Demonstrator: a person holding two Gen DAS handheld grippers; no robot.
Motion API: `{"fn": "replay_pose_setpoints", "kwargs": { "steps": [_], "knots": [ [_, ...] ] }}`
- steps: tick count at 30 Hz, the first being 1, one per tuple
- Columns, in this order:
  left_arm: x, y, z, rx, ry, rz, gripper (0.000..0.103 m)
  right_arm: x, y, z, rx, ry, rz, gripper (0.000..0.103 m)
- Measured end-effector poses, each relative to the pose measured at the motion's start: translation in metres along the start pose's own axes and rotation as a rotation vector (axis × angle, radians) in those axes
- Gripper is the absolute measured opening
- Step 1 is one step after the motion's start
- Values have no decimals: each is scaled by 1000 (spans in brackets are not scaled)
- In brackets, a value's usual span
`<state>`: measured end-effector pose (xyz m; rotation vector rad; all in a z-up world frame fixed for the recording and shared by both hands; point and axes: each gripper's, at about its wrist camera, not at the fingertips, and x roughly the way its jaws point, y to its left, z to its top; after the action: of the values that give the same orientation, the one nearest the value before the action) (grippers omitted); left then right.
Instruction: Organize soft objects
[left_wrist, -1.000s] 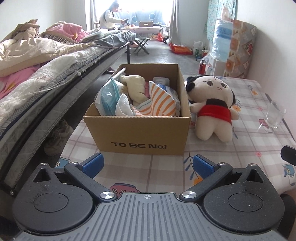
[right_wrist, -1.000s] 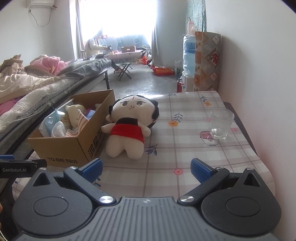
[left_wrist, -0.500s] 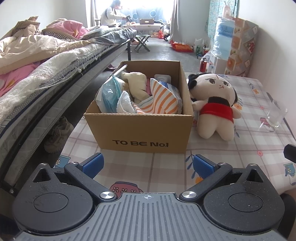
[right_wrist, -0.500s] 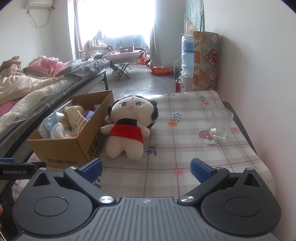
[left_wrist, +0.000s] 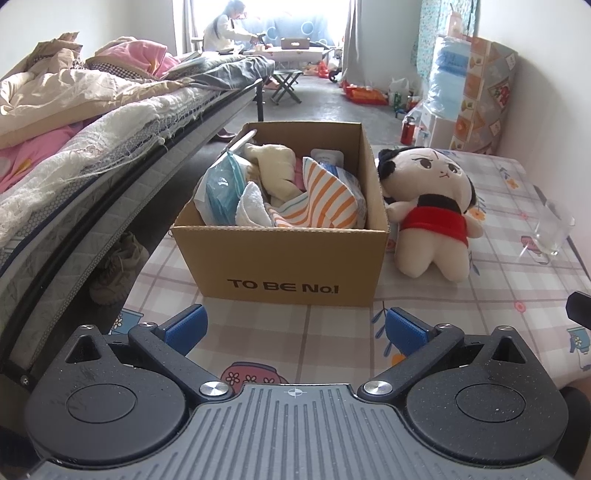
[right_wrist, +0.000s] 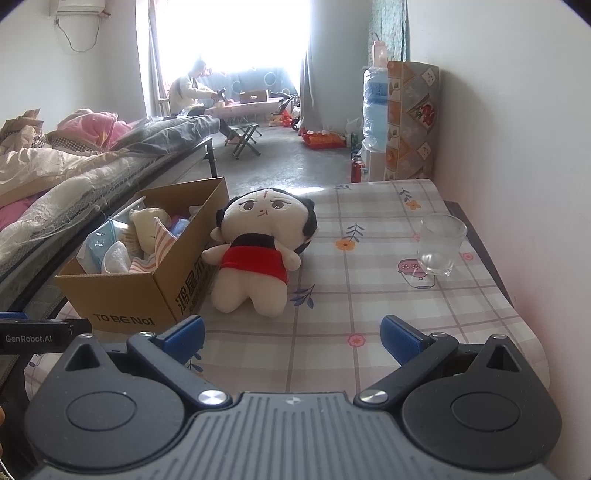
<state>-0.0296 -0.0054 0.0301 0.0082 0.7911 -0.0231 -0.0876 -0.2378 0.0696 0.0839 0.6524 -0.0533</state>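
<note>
A cardboard box printed "TO BE No.1" stands on the checked tablecloth, filled with soft items: a striped cloth, a beige plush and a blue packet. A plush doll in a red dress lies face up against the box's right side. My left gripper hovers open in front of the box, holding nothing. My right gripper is open and empty just short of the doll's feet.
A clear glass stands at the table's right edge near the wall. A bed with rumpled bedding runs along the left. A person sits at a low table far back by the window.
Both views have shifted slightly; the box and doll sit a little lower and closer in the frames. Both grippers remain open and empty.
</note>
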Motion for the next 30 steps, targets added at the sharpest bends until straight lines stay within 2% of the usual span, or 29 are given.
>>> {"fn": "replay_pose_setpoints", "kwargs": {
  "steps": [30],
  "knots": [
    [12,2,5,4,27,24,103,13,-3,3,17,15,-2,103]
  ]
}}
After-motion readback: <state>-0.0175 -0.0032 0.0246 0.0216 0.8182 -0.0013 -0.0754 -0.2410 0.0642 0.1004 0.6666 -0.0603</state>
